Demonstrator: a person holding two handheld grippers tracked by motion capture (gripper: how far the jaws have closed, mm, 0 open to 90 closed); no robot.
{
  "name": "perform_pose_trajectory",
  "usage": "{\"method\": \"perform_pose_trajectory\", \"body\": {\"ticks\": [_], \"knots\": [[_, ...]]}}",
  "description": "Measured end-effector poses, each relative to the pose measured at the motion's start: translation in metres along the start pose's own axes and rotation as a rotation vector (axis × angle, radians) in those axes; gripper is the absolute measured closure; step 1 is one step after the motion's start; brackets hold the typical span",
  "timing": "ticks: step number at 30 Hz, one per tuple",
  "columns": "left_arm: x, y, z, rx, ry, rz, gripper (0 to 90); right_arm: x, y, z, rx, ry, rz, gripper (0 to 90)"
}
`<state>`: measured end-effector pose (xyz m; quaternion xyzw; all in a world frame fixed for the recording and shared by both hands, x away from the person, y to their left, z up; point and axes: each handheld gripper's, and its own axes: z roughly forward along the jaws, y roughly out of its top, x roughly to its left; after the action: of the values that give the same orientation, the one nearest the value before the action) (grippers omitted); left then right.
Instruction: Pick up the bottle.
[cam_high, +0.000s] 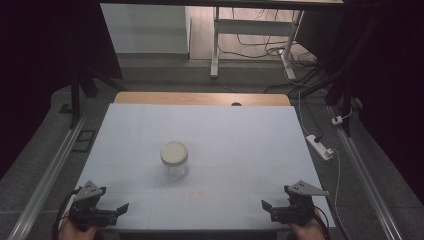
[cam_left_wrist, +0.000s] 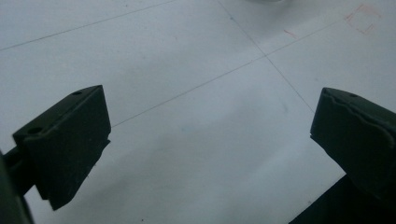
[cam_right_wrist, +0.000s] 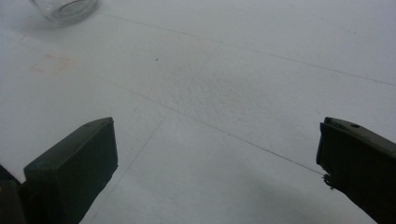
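Starting posture at a white worktop (cam_high: 210, 125), seen from above and along each tool. A clear glass jar (cam_high: 174, 160) with a cream lid (cam_high: 174, 153) stands upright near the worktop's centre. The 2 tongs sit at the near edge, well apart from the jar: the left tongs (cam_high: 121, 207) to the jar's near left, the right tongs (cam_high: 265, 205) to its near right. Both are released, jaws spread wide with nothing between them (each gripper view shows bare worktop in the gap). In the right gripper view the jar's glass base (cam_right_wrist: 65, 8) lies at the upper left, far ahead of the jaws.

Judged step: the approach has not yet begun; the jar is untouched and its lid is on. The next move probably calls for 1 tool to travel forward to the jar and close on the glass body, steadying it, while the other comes over the lid.
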<state>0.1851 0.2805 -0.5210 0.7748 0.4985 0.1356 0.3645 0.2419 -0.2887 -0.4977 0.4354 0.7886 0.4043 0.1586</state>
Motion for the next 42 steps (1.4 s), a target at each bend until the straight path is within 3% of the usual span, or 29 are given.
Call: {"method": "perform_pose_trajectory", "body": {"ticks": [7,26,42], "knots": [[0.0012,0.0003,0.0010,0.001,-0.025,-0.006,0.0,0.0002,0.0004,0.0012,0.015,0.023,-0.009,0.0],[0.0009,0.0016,0.0018,0.000,-0.020,0.000,0.0,0.0003,0.0013,0.0043,0.045,0.061,-0.024,0.0],[-0.0007,0.0068,0.0016,-0.029,-0.065,0.022,0.0,0.0009,0.0016,0.0053,0.053,0.074,-0.034,0.0]]}}
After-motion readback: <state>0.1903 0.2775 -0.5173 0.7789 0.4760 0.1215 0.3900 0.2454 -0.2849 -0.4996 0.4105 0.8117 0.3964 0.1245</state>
